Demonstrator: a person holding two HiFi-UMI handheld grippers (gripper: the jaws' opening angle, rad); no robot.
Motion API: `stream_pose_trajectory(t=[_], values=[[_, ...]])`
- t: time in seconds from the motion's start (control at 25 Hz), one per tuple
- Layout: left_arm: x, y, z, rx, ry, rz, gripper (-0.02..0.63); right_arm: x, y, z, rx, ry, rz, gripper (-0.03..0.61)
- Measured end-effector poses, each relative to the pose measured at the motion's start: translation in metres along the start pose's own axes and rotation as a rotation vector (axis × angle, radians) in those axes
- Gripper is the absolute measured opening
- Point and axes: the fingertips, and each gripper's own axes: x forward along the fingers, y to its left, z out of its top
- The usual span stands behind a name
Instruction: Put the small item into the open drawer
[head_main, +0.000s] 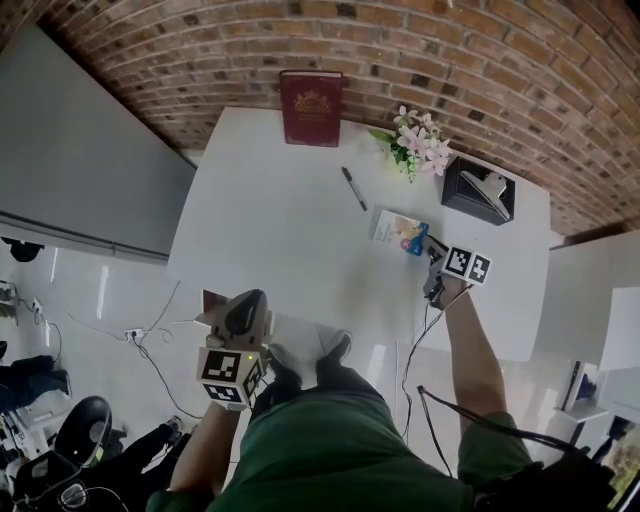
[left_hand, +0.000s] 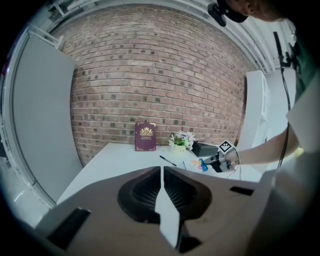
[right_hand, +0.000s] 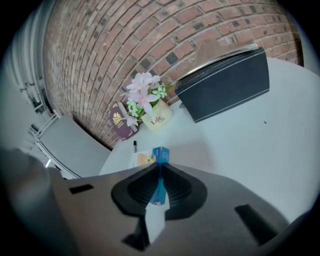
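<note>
Small item (right_hand: 161, 154), a flat packet with a blue end, sits between the jaws of the right gripper (right_hand: 159, 172), which are closed narrowly on that blue end; in the head view it lies at the right part of the white desk (head_main: 280, 230), between the black pen (head_main: 354, 188) and the black box (head_main: 478, 192); whether it is off the surface cannot be told; a maroon book (head_main: 311, 108) and a flower pot (head_main: 420, 145) stand by the brick wall; the left gripper (head_main: 236, 302) hangs off the desk's near edge, jaws together on nothing.
</note>
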Motion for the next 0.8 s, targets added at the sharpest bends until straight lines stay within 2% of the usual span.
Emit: stream_pose_trajectory(t=[0.4,0.8], values=[[-0.036,0.042,-0.007,-0.035,-0.068,0.038,0.012,-0.004,0.118,-0.011,-0.031,-0.037,0.166,0.031],[-0.127,0.136,-0.053,-0.158,-0.087,0.164,0.012,0.023,0.261,-0.079,-0.086,0.032,0.285,0.031]])
